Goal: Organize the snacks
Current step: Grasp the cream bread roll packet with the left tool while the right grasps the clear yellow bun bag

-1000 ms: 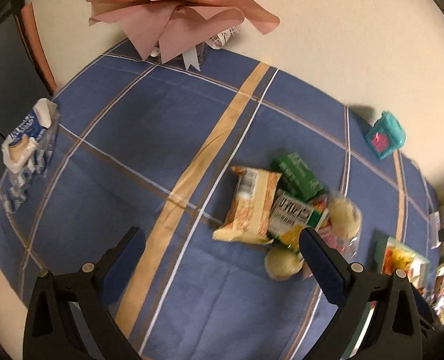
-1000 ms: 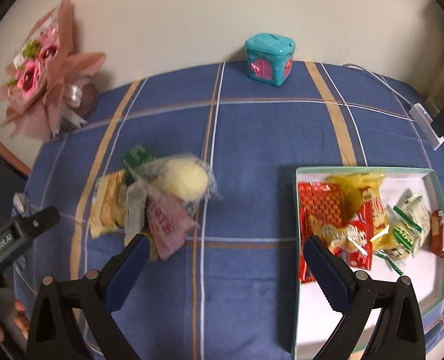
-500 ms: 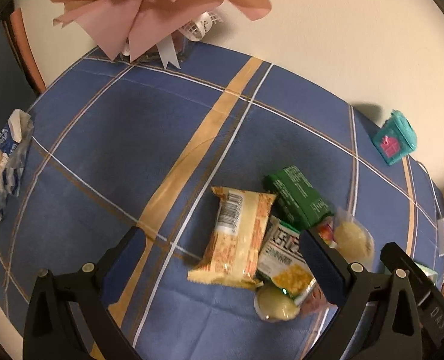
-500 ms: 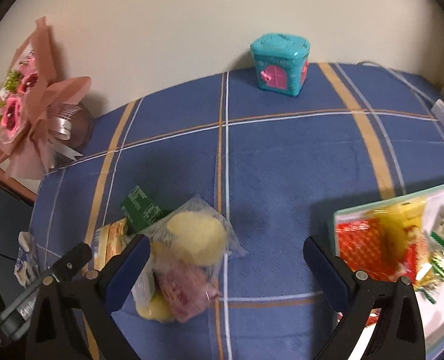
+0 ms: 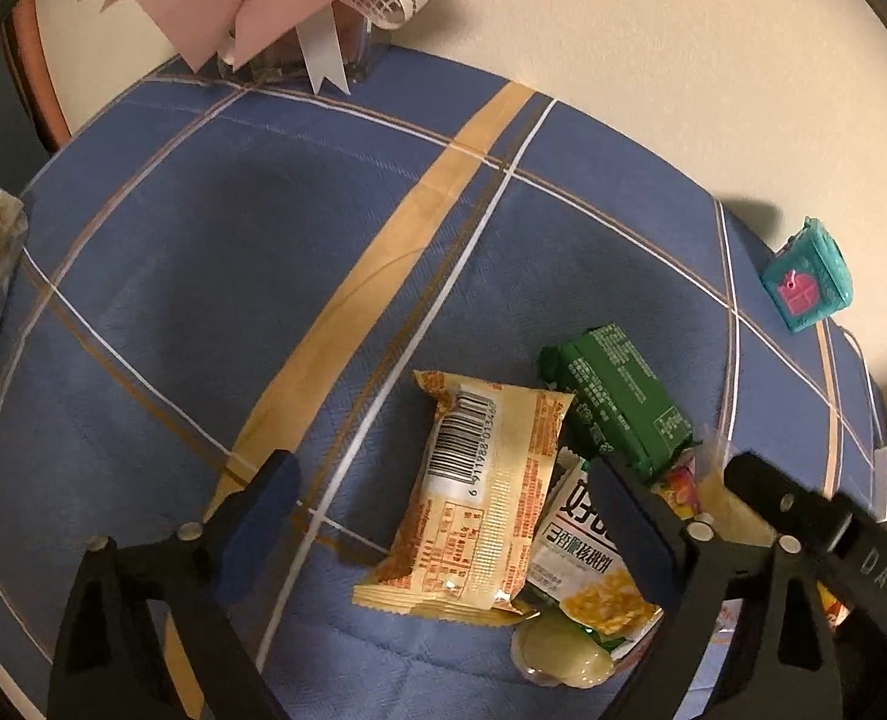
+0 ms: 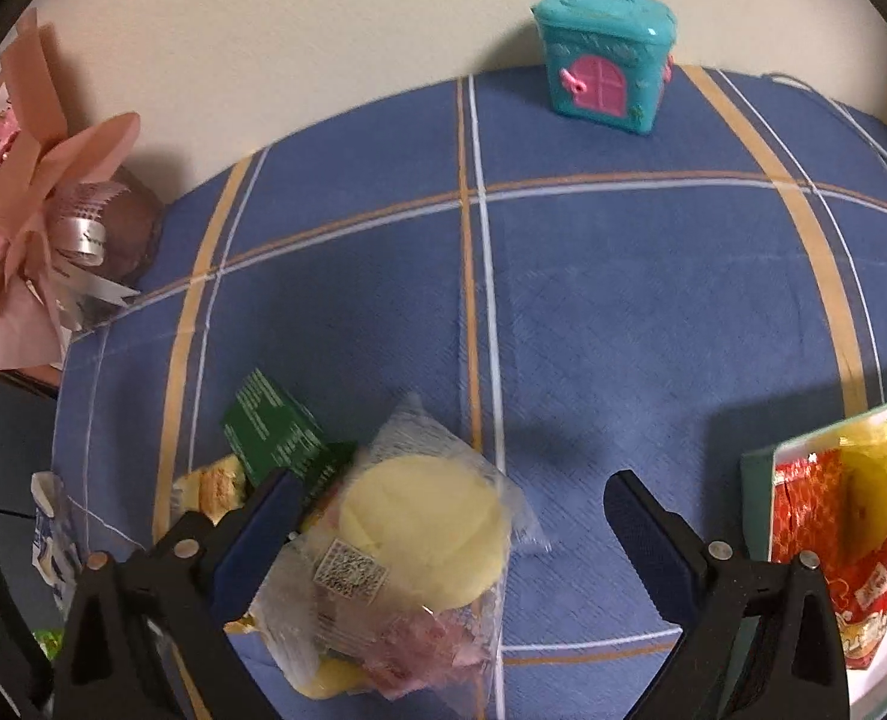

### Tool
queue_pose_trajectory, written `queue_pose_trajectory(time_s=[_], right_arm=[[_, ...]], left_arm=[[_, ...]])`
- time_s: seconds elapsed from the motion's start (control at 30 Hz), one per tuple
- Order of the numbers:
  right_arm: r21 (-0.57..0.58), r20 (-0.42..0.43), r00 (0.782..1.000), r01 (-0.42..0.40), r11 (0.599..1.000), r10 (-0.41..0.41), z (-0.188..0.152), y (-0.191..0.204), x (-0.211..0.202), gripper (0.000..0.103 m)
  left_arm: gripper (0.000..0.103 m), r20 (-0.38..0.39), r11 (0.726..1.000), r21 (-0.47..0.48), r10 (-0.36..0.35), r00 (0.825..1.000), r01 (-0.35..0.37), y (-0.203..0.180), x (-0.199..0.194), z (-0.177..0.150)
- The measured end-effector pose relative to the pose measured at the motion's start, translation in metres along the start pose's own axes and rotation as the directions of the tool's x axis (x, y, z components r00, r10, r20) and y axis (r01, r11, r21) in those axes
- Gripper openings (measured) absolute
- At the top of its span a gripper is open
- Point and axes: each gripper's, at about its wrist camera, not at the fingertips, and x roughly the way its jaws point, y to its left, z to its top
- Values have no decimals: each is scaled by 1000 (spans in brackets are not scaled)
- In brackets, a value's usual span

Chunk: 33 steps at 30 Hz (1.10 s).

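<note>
1. Left gripper (image 5: 443, 507): fingers spread wide, holding nothing, hovering over the snack pile.
2. Right gripper (image 6: 452, 525): fingers spread wide, empty, above the clear bun bag (image 6: 419, 546).
3. Snack pile, on the blue plaid cloth (image 5: 215, 276): orange packet (image 5: 479, 498) lying barcode-up; green packet (image 5: 617, 396) just beside it toward the wall; cracker packet (image 5: 587, 570) partly under the orange one; pale jelly cup (image 5: 563, 651) at the near edge.
4. Bun bag: topped the pile, overlapping the green packet (image 6: 275, 426).
5. Tray (image 6: 758, 468): at right, well apart from the pile, holding red packet (image 6: 815, 516) and yellow packet (image 6: 881, 480).
6. Teal toy house (image 6: 605, 66): by the wall.
7. Pink bouquet (image 6: 29, 204): far left corner.
</note>
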Motion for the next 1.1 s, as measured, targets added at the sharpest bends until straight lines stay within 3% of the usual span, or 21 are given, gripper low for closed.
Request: queue_pose_trajectory(time_s=[0.17, 0.33, 0.4, 0.6, 0.73, 1.1], right_arm=[[-5, -17, 1000, -11, 1000, 11, -8, -8, 1, 90], [-15, -29, 1000, -8, 1000, 7, -14, -14, 6, 77], [-6, -37, 999, 1, 1000, -1, -17, -19, 10, 72], [-28, -24, 1000, 6, 1000, -6, -23, -20, 10, 66], [-38, -3, 1000, 10, 999, -10, -27, -20, 0, 59], [-40, 40, 999, -4, 999, 6, -41, -21, -50, 58]], left_arm=[[89, -8, 1000, 7, -15, 1000, 15, -4, 4, -1], [72, -27, 1000, 11, -15, 1000, 15, -8, 12, -4], [59, -30, 1000, 11, -15, 999, 15, -8, 13, -4], [39, -46, 1000, 10, 3, 999, -2, -9, 18, -6], [38, -42, 1000, 14, -6, 999, 7, -12, 12, -6], [38, 12, 998, 60, 7, 1000, -7, -29, -35, -12]])
